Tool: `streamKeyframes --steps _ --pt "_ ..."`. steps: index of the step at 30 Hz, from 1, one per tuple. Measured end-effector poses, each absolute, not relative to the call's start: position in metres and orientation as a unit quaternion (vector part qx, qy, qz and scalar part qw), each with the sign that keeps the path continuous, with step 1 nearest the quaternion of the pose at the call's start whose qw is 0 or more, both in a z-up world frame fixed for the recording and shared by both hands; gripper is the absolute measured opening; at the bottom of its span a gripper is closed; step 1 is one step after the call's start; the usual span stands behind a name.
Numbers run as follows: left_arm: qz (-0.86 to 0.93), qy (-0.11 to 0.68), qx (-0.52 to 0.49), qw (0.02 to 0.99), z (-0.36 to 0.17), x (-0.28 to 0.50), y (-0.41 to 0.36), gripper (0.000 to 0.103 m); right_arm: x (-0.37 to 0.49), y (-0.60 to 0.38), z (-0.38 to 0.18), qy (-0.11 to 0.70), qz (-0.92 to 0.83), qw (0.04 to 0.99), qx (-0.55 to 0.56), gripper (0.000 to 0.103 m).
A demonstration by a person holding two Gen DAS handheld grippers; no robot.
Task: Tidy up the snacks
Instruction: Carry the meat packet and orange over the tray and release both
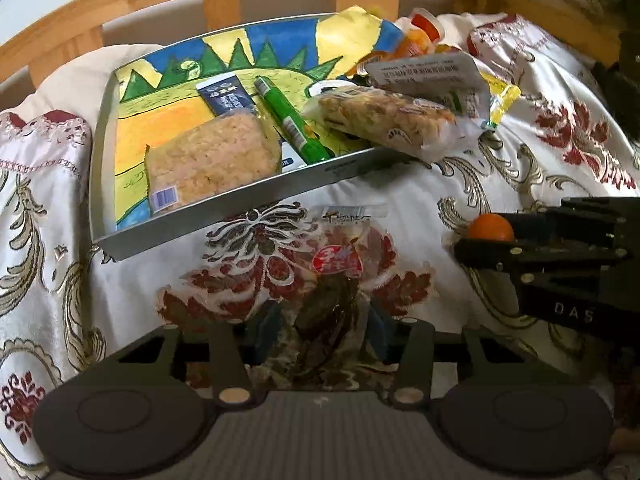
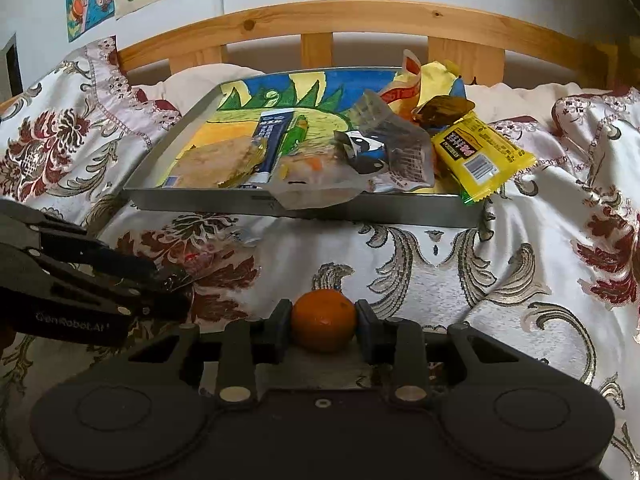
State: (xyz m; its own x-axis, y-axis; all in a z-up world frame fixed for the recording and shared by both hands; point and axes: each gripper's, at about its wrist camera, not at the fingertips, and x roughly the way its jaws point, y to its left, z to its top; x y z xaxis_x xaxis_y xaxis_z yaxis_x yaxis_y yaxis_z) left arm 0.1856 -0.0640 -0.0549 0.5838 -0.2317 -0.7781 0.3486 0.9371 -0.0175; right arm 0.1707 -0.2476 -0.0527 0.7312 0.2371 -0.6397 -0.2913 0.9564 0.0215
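Note:
A grey tray (image 1: 224, 210) with a painted bottom lies on the bedspread and holds several snack packs. It also shows in the right wrist view (image 2: 360, 210). My left gripper (image 1: 320, 330) is shut on a clear packet of dark dried snack with a red label (image 1: 336, 276), which lies on the cloth just in front of the tray. My right gripper (image 2: 323, 324) is shut on a small orange (image 2: 324, 320), to the right of the packet. The right gripper (image 1: 480, 236) and orange (image 1: 490, 227) also show in the left wrist view, the left gripper (image 2: 176, 284) in the right wrist view.
In the tray lie a puffed rice cake pack (image 1: 212, 160), a green stick pack (image 1: 290, 120), a dark blue pack (image 1: 226, 94) and a nut bar (image 1: 384, 114) over the rim. A yellow pack (image 2: 480, 152) overhangs the right corner. A wooden headboard (image 2: 320, 20) stands behind.

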Motion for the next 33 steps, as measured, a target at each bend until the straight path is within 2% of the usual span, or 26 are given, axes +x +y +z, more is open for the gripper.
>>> streamKeyframes --steps 13,22,33 --pt "-0.164 0.433 0.067 0.884 -0.055 0.186 -0.065 0.050 0.169 -0.245 -0.053 0.332 0.140 0.931 -0.049 0.036" --pt "-0.163 0.439 0.001 0.883 -0.042 0.170 -0.050 0.049 0.158 -0.236 -0.044 0.302 0.164 0.937 -0.064 0.035" --pt "-0.114 0.357 -0.063 0.925 0.005 0.172 -0.016 0.049 0.147 -0.229 -0.012 0.231 0.183 0.954 -0.059 0.035"
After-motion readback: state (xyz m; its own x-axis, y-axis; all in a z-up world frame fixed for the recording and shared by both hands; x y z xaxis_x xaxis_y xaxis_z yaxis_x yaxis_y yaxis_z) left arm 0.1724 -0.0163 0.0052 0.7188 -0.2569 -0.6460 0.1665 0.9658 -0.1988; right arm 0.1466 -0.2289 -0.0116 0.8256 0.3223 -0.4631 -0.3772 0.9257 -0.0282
